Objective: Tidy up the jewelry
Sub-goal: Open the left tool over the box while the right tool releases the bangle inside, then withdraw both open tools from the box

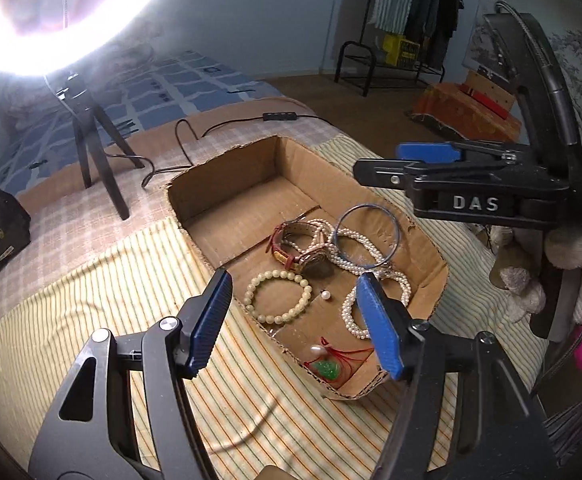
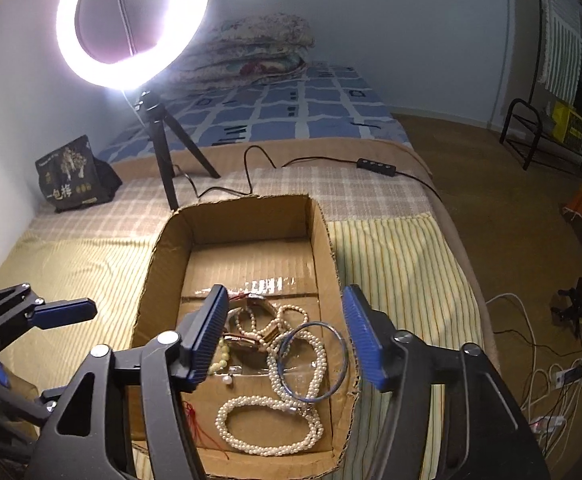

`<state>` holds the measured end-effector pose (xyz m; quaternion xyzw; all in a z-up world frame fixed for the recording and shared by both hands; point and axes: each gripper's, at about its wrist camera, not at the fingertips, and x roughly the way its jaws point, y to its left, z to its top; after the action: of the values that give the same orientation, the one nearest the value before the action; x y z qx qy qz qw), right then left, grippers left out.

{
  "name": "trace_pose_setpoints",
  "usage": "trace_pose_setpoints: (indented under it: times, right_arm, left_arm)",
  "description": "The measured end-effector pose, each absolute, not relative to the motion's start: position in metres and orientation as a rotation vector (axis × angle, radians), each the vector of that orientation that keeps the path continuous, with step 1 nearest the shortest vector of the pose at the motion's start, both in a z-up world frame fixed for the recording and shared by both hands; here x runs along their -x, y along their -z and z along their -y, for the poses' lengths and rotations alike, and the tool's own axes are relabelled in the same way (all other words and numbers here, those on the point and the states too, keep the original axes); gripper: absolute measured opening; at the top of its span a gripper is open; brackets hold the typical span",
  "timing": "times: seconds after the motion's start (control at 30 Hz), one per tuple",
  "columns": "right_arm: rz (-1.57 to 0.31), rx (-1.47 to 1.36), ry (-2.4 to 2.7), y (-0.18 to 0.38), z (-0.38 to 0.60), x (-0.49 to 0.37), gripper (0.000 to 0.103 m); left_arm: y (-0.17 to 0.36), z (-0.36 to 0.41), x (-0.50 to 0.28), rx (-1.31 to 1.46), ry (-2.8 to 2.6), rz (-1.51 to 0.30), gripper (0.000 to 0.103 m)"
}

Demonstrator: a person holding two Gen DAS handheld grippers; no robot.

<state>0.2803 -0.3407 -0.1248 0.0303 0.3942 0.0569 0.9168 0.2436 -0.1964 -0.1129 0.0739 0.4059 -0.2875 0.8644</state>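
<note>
Hand-held grippers (image 1: 297, 324) (image 2: 285, 338) gape empty above jewelry (image 1: 331, 256).

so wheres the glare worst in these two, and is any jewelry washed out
Left wrist view: ring light blows out the top-left corner, haze spreading below it. Right wrist view: the ring light stays a defined ring, with glare on the tape in the cardboard box. The pearl strands stay readable.

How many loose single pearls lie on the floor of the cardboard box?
2. One small pearl lies between the pale green bead bracelet and the white pearl strands. A bigger one lies beside the green pendant. The pile may hide more.
</note>
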Motion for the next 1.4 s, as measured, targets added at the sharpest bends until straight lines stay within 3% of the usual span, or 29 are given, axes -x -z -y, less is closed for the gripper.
trace_pose_setpoints:
  times: [0.07,1.4]
  right_arm:
    - [-0.806,-0.069,-0.101,0.124,0.341,-0.28,0.071]
    - [-0.796,-0.067,-0.086,0.094,0.31,-0.223,0.072]
  left_arm:
    - [0.114,0.196,-0.245,-0.154,0.596,-0.859,0.067]
    - [0.068,0.141,-0.192,-0.109,0.544,-0.77,0.068]
